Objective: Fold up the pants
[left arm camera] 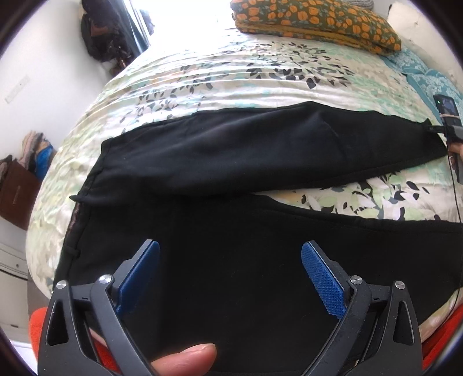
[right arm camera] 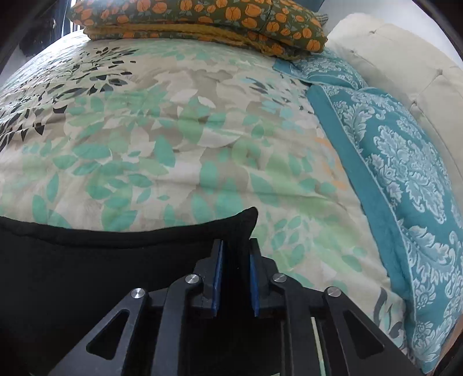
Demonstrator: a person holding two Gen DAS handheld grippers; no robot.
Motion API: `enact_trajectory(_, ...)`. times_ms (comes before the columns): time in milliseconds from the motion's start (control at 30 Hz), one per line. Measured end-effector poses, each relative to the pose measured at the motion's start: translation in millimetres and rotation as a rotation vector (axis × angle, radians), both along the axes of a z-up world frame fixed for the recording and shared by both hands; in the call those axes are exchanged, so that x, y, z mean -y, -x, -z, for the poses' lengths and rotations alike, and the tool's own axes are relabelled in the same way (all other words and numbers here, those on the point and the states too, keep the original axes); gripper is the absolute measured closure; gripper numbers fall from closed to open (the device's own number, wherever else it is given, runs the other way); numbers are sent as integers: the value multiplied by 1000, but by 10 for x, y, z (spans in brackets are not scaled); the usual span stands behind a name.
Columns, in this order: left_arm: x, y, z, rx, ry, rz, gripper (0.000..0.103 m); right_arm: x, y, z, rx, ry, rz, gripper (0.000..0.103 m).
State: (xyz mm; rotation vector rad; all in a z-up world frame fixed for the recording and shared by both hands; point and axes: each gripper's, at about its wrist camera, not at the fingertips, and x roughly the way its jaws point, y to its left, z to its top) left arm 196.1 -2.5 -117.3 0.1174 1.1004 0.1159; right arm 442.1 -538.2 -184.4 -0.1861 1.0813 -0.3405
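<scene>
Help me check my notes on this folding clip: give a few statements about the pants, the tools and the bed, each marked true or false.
1. The black fabric pants lie spread on the leaf-print bed cover. True.
2. The left tool is clamped on the waistband. False: its jaws stand wide open above the fabric.
3. The right tool grips a pant-leg end. True.
4. The orange-flowered green pillow rests on the pants. False: it sits at the bed's far side, apart from them.
</scene>
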Motion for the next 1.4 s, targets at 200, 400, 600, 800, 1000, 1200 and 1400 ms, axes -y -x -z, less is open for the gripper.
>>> enact_trajectory(200,-518,-435,-39,134,-57,-92,4,118,750,-673,159,-74,135,8)
enact_trajectory(400,-1211,-1197,488,86,-204,-265,4,-683,2154,-1011,155,-372,127,5)
enact_trajectory(600,-1402,-963,452,64,-161,-300,4,-1410,3438,-602,30,-442,172,1)
enact_trajectory(800,-1013,-204,123,96,-67,-163,4,-1730,3694,-508,110,-329,115,1)
enact_trajectory(1000,-708,289,645,-47,-63,-78,4,-1778,3692,-231,7,-275,117,1)
enact_trajectory(1200,-391,576,386,40,41,51,4,-2099,3897,-618,136,-357,76,1)
enact_trajectory(1400,-51,651,469,50,55,141,4,-2879,3848,-505,114,-374,-109,1)
